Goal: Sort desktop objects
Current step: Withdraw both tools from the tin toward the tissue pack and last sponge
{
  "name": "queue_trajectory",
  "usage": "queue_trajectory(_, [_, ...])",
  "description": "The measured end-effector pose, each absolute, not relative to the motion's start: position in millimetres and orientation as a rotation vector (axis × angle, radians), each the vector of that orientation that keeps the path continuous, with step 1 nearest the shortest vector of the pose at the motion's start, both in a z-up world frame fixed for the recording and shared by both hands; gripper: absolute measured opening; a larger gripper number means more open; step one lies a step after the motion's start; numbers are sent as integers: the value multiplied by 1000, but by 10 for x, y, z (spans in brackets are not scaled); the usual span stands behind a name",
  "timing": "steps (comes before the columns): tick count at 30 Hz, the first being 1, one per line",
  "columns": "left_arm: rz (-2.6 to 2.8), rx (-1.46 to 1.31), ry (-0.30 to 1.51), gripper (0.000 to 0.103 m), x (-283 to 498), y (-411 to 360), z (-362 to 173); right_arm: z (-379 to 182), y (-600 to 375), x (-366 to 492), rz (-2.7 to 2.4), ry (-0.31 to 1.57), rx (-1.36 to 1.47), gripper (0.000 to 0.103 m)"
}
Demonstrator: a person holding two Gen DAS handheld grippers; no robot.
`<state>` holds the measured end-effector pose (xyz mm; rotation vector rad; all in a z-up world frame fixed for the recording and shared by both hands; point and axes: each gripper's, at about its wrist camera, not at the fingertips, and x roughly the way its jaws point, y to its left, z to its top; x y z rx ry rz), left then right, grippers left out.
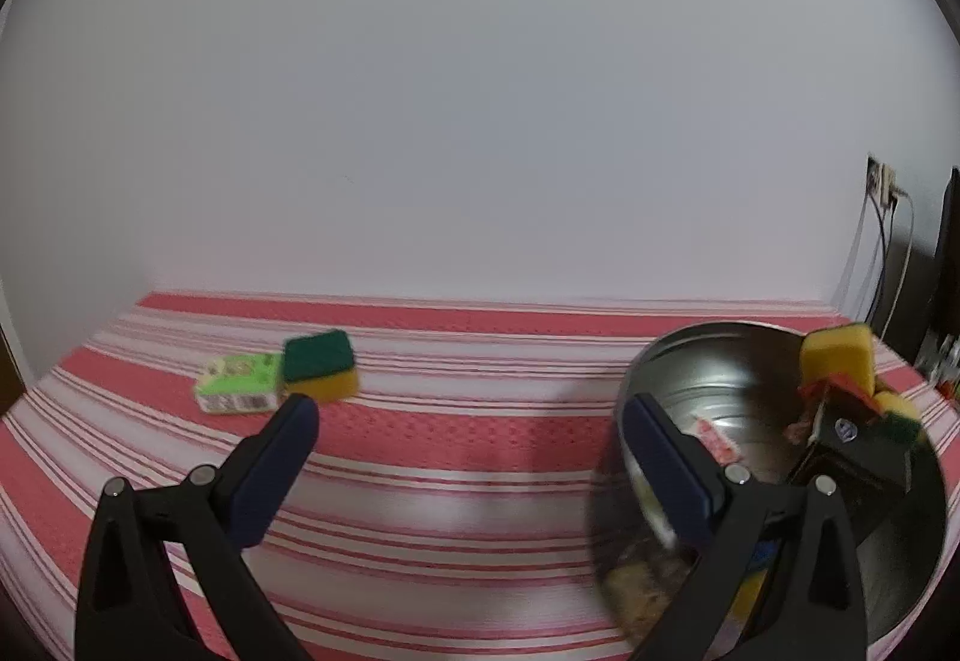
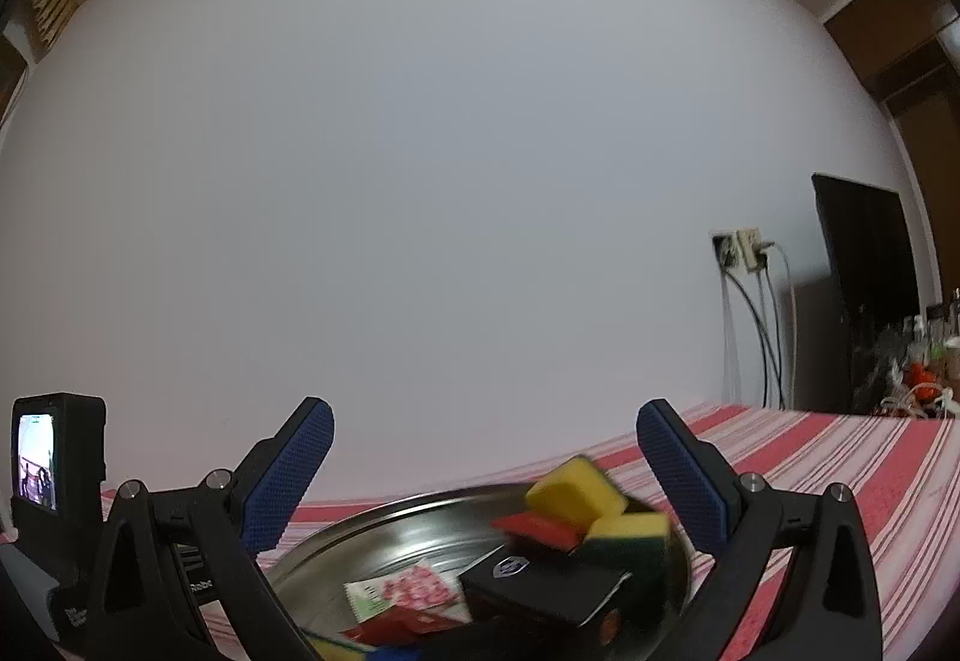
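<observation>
left tool (image 1: 468,421) wide, empty; remaining sponge (image 1: 320,364) lies ahead-left on the counter (image 1: 480,421), touching the green packet (image 1: 240,382). right tool (image 2: 483,457) (also wide, empty) hangs over the bowl (image 2: 420,529); left nearer.

Striped cloth (image 1: 456,439), bowl (image 1: 678,361), sponge (image 1: 318,364), packet (image 1: 240,382)

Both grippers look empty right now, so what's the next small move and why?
Probably reach the left gripper forward to the green-and-yellow sponge. It lies on the striped cloth against a green packet, outside the metal bowl that already holds other sponges, and the open gripper points roughly that way.
</observation>
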<state>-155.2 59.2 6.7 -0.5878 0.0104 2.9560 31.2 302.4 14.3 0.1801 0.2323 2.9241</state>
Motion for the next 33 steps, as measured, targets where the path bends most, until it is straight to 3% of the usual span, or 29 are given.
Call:
queue_trajectory(6, [3041,-554,91,102,-1595,320,92,135,2710,218,2979,241,103,103])
queue_trajectory(20, [3142,-638,68,102,-1895,-513,43,129,1819,-113,3154,150,-32,103])
queue_trajectory(33, [3133,-758,-106,102,-2141,-937,-26,86,1396,-500,3215,94,-148,103])
